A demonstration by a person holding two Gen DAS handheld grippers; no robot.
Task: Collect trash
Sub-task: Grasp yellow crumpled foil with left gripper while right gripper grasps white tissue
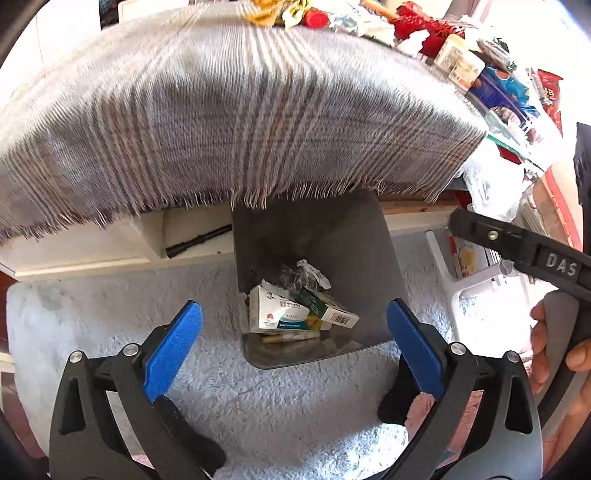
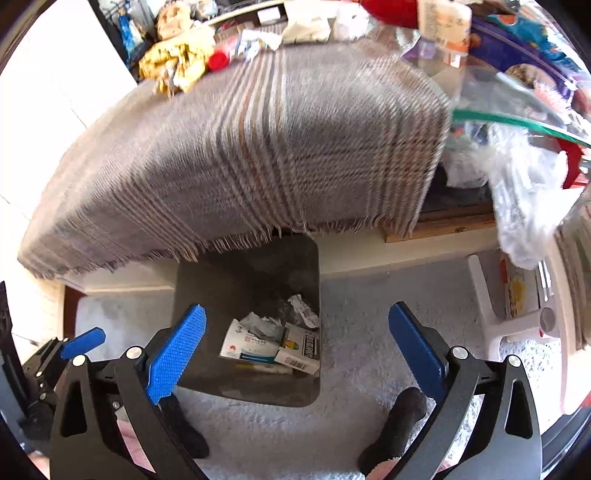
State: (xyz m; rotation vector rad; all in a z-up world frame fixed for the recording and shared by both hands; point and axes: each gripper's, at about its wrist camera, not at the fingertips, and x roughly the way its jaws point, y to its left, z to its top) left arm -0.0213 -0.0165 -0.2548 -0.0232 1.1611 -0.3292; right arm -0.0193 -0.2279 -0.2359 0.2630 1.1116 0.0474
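Trash lies in two places. Some is already in the dark bin (image 1: 317, 236) on the pale carpet (image 1: 110, 325), under the fringed edge of the checked cloth (image 1: 221, 122); the rest is spread along the far side of the table, from 12 to 2 o'clock in the left wrist view.

In the bin I count two small cardboard boxes (image 1: 280, 310), one crumpled paper (image 1: 314, 273) above them, and some thin pieces below that I cannot count. On the table I can tell a yellow wrapper (image 2: 173, 62), a red cap (image 2: 218, 60), white crumpled papers (image 1: 376, 27) and a blue packet (image 1: 498, 88); the pile is too mixed and blurred for a sure number.

All these things look light. The boxes are probably stiff but easy to crush, so I would take one across its narrow sides. Papers and wrappers are soft and give way; a pinch in the thick middle should hold. Foil packets may be slippery.

The left gripper (image 1: 295, 350) is spread wide with nothing between its blue pads (image 1: 173, 347), at 6 o'clock above the bin. The right gripper (image 2: 297, 350) is spread wide too, and holds nothing.
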